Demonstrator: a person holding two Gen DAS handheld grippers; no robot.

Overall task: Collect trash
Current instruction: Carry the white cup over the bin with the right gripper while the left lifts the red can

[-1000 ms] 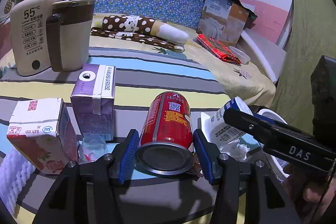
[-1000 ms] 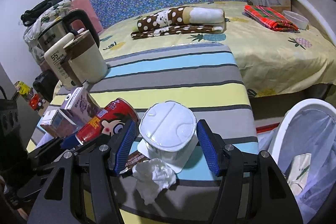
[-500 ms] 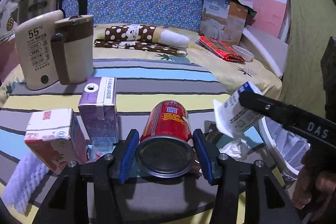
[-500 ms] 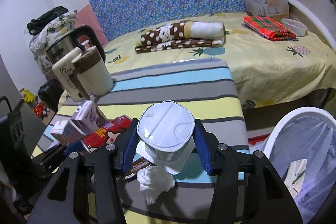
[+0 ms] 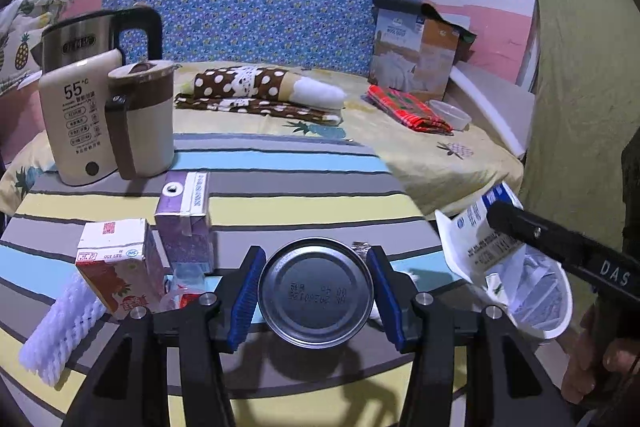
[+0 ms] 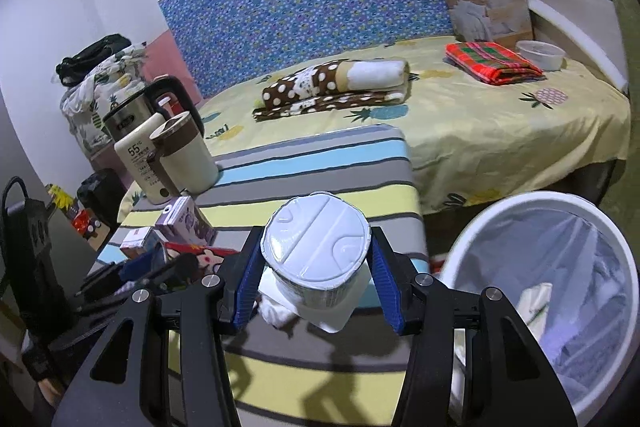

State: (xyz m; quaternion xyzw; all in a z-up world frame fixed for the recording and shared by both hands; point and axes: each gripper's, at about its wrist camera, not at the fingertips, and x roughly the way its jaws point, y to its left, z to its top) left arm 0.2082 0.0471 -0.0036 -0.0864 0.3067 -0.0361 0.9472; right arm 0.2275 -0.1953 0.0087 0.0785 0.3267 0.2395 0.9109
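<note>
Trash sits along the near edge of a table draped in a striped cloth of grey, yellow and pale blue; from the left in the left wrist view, a white ribbed foam sleeve lies at the near left corner; just beside it stands a squat red-and-white carton with crisp folded edges; behind that a taller purple carton shows a round foil hole in its top; a bit of clear crumpled plastic lies between the cartons and the left gripper; that gripper's blue ribbed pads press both sides of a metal can, whose round, dished silver base with stamped digits faces the camera. To the right, the right gripper is clamped on a white plastic cup with a flat embossed foil lid and a loose paper label; in the left wrist view the cup hangs tilted past the right edge of the table, above a round white bin lined with thin translucent plastic that holds some paper scraps; a crumpled white tissue lies on the table just under the cup. Far left on the table stand a smooth cream-and-brown jug and a steel kettle.
</note>
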